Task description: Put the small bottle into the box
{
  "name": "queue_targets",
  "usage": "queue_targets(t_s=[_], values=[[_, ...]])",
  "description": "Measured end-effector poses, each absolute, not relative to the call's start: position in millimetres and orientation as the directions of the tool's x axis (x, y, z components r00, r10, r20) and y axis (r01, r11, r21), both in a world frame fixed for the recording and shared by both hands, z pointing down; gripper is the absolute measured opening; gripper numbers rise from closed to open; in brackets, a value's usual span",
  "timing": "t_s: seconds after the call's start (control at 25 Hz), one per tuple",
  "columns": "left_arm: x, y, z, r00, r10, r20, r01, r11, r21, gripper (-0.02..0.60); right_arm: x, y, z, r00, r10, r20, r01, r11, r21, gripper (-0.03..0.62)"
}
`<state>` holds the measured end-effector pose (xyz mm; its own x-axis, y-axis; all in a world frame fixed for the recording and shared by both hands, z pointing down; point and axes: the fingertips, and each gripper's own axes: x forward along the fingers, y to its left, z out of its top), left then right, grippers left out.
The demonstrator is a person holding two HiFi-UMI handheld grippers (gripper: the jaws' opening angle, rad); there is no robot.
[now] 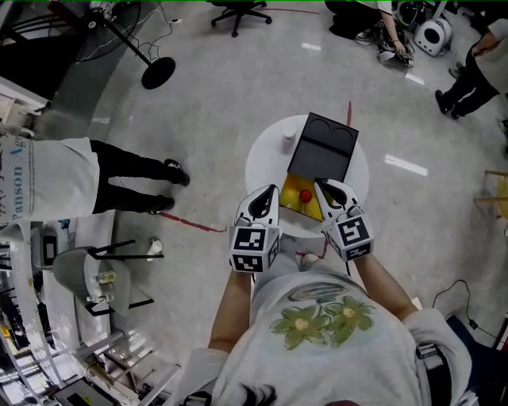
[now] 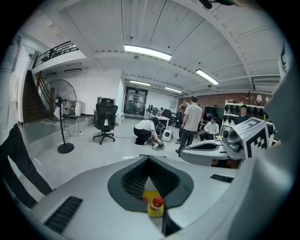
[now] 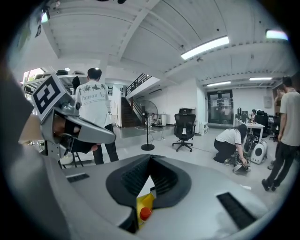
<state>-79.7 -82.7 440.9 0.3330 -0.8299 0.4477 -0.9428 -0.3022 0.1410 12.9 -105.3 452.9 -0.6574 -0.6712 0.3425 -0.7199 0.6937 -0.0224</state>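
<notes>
A black box [image 1: 324, 147] lies open on the round white table [image 1: 262, 162], its lid folded back and its yellow inside [image 1: 298, 194] showing. A small red-capped thing [image 1: 305, 196] sits in the yellow part. It also shows below the jaws as a red cap [image 2: 158, 202] in the left gripper view and a red cap [image 3: 145, 213] in the right gripper view. A small white bottle [image 1: 289, 136] stands on the table left of the lid. My left gripper [image 1: 274, 190] and right gripper [image 1: 317, 184] hover side by side over the box's near end, both shut and holding nothing.
A person in a white shirt [image 1: 48, 178] stands left of the table beside a stool [image 1: 103, 273]. A fan stand [image 1: 159, 73] and an office chair [image 1: 238, 12] are farther off. More people [image 1: 468, 75] are at the far right. A red line [image 1: 198, 224] marks the floor.
</notes>
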Motion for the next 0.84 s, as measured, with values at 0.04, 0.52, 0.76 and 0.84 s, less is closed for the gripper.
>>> queue_targets(t_s=[0.04,0.52,0.76,0.84], values=[[-79.5,-83.3,440.0,0.334,-0.83,0.447,-0.942,-0.303,0.141,0.0,13.0,-105.7,450.8,-0.658,-0.672,0.34,-0.72,0.693,-0.023,0.005],[-72.2,-76.1,441.9,0.349,-0.824,0.447,-0.937,-0.32,0.143,0.0,16.2,-98.1,446.7,-0.664,-0.67,0.332,-0.717,0.697,-0.026,0.005],[-70.2,-77.7,439.3,0.353,-0.823,0.446,-0.935,-0.323,0.143,0.0,16.7,-100.6,444.3,-0.665,-0.667,0.336,-0.715,0.699,-0.029,0.005],[-72.7,-77.2,437.8,0.354,-0.822,0.446,-0.935,-0.325,0.142,0.0,13.8,-100.0,443.1,-0.666,-0.666,0.336,-0.714,0.699,-0.031,0.005]])
